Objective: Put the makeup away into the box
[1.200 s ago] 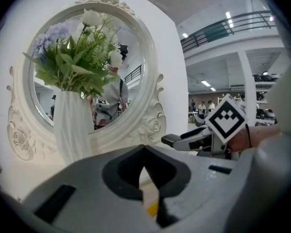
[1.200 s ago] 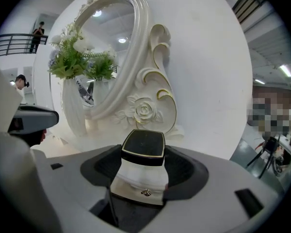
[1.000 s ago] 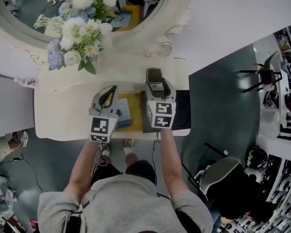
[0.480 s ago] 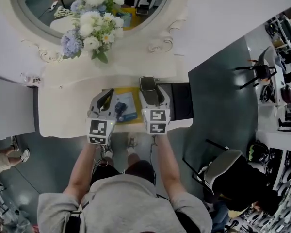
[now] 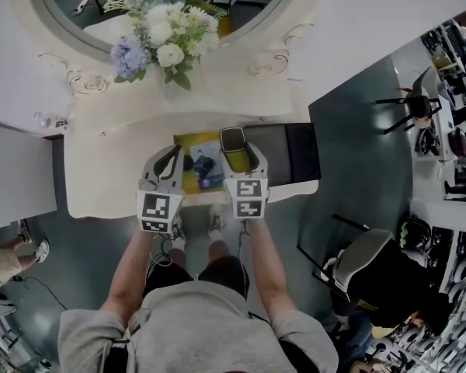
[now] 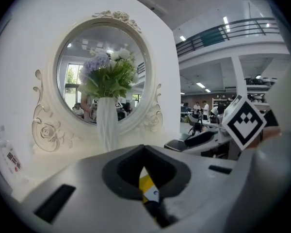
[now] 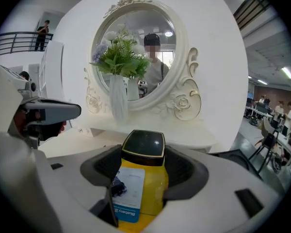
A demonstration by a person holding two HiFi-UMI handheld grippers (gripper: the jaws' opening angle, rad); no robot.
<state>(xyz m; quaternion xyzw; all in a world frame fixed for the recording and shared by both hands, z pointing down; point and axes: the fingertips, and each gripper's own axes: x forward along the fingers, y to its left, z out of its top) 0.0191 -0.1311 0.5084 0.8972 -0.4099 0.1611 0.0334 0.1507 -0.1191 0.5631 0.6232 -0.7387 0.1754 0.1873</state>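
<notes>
White vanity top (image 5: 101, 179), yellow box (image 5: 193, 142) with blue-labelled packet (image 5: 206, 171) inside; right fingers (image 7: 183, 170) on black compact (image 5: 233, 140), left fingers (image 6: 120, 173) together.

Glossy black gold-rimmed compact (image 7: 144, 142), matt grey plastic right tool (image 7: 144, 168), smooth white table (image 5: 101, 179)

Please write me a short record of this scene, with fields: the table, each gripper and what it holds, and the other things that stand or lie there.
surface: white dressing table
left gripper: fingers together, nothing between them
right gripper: fingers closed on a black compact with a gold rim
below the grippers: yellow tray with a blue and white packet lying on it
beside the tray: black box
at the back: oval mirror, white vase of flowers
</notes>
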